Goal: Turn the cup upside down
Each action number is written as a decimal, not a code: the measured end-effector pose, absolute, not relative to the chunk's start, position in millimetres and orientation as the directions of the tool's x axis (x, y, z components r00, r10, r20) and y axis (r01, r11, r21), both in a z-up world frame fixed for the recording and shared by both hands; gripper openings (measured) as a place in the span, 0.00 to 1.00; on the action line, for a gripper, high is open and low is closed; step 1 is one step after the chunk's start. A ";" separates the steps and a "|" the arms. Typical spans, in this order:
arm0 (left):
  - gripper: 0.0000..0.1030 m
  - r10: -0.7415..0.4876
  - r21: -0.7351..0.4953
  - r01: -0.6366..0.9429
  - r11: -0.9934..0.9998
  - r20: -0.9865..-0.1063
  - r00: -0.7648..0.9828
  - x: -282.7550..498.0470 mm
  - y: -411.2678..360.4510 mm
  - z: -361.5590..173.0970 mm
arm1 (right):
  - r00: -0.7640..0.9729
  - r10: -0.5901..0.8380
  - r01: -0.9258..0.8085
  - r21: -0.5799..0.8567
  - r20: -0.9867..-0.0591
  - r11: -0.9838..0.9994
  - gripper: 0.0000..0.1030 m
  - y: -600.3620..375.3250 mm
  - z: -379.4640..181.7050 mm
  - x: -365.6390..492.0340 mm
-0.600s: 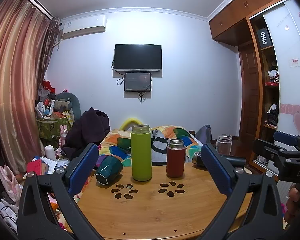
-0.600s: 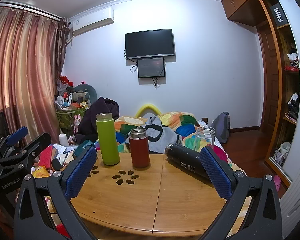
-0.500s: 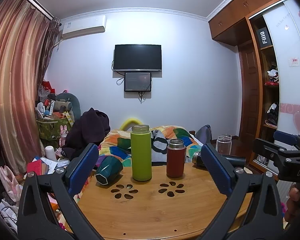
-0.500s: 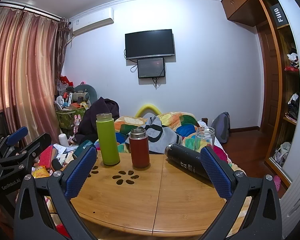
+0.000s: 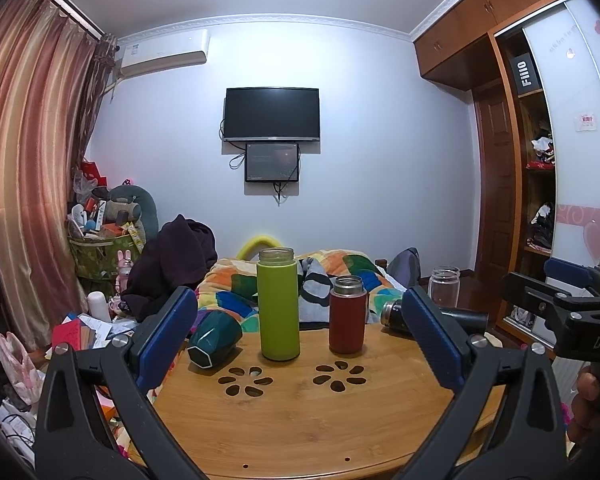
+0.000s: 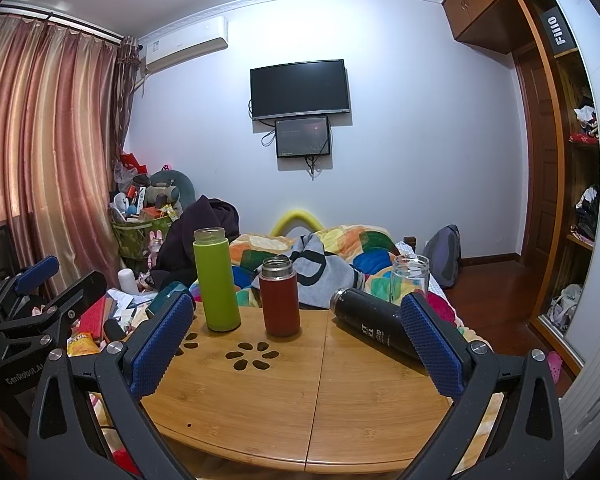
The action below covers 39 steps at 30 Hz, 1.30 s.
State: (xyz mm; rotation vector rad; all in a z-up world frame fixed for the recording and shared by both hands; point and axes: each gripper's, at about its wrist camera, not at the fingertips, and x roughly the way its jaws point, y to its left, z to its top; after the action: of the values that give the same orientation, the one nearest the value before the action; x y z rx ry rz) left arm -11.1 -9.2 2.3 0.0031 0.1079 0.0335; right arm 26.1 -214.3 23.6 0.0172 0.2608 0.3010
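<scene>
cup on its side at the table's left edge, both grippers spread wide

left wrist view: the left gripper (image 5: 300,334) hangs over the near edge of the round bamboo table (image 5: 300,420), its blue ribbed pads far apart and holding nothing. the dark green cup (image 5: 214,338) lies on its side at the table's left edge, just inside the left pad, its faceted hexagonal base turned toward the camera. beside it stand a tall lime green bottle (image 5: 279,304) and a shorter red flask (image 5: 348,314), both upright with their tops open. a black flask (image 5: 396,312) lies flat further right, partly behind the right pad, with a clear glass jar (image 5: 443,286) behind it. nothing differs from half a second ago: cup, bottles and gripper sit where they were.

right wrist view: the right gripper (image 6: 298,336) is also spread wide and empty. the cup (image 6: 168,294) shows only as a teal sliver above the left pad, well off to the left. the black flask (image 6: 374,326) lies tilted in front of the right pad. the other gripper (image 6: 40,300) shows at the far left. this view too matches the earlier frame.
</scene>
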 end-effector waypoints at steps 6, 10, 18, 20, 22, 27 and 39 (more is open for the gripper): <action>1.00 0.029 0.011 -0.028 1.000 -0.107 0.994 -11.5 -9.2 2.9 | 0.922 0.296 -0.291 0.056 -0.250 0.955 1.00 -214.5 24.4 25.7; 1.00 0.030 0.010 -0.029 1.000 -0.107 0.994 -11.5 -9.6 3.0 | 0.922 0.296 -0.292 0.056 -0.249 0.955 1.00 -214.4 25.3 24.8; 1.00 0.028 0.010 -0.027 1.000 -0.109 0.994 -11.4 -10.1 3.4 | 0.922 0.297 -0.292 0.056 -0.248 0.955 1.00 -214.5 26.4 23.9; 1.00 0.028 0.010 -0.027 1.000 -0.109 0.994 -11.4 -10.0 3.4 | 0.922 0.298 -0.293 0.056 -0.247 0.954 1.00 -214.4 26.1 23.7; 1.00 0.028 0.010 -0.027 1.000 -0.109 0.994 -11.4 -10.0 3.2 | 0.923 0.296 -0.292 0.055 -0.246 0.955 1.00 -214.1 26.7 23.4; 1.00 0.028 0.010 -0.027 1.000 -0.108 0.994 -11.4 -10.1 3.1 | 0.922 0.299 -0.294 0.056 -0.246 0.954 1.00 -214.5 27.5 22.8; 1.00 0.022 0.007 -0.022 1.000 -0.109 0.994 -10.9 -10.8 4.4 | 0.922 0.298 -0.293 0.058 -0.245 0.954 1.00 -214.5 29.1 21.5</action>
State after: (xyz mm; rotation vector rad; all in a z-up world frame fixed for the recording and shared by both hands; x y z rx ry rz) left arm -10.9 -10.8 4.4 0.0059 0.1096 0.0220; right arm 21.5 -214.5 29.1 0.0199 0.2549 0.3036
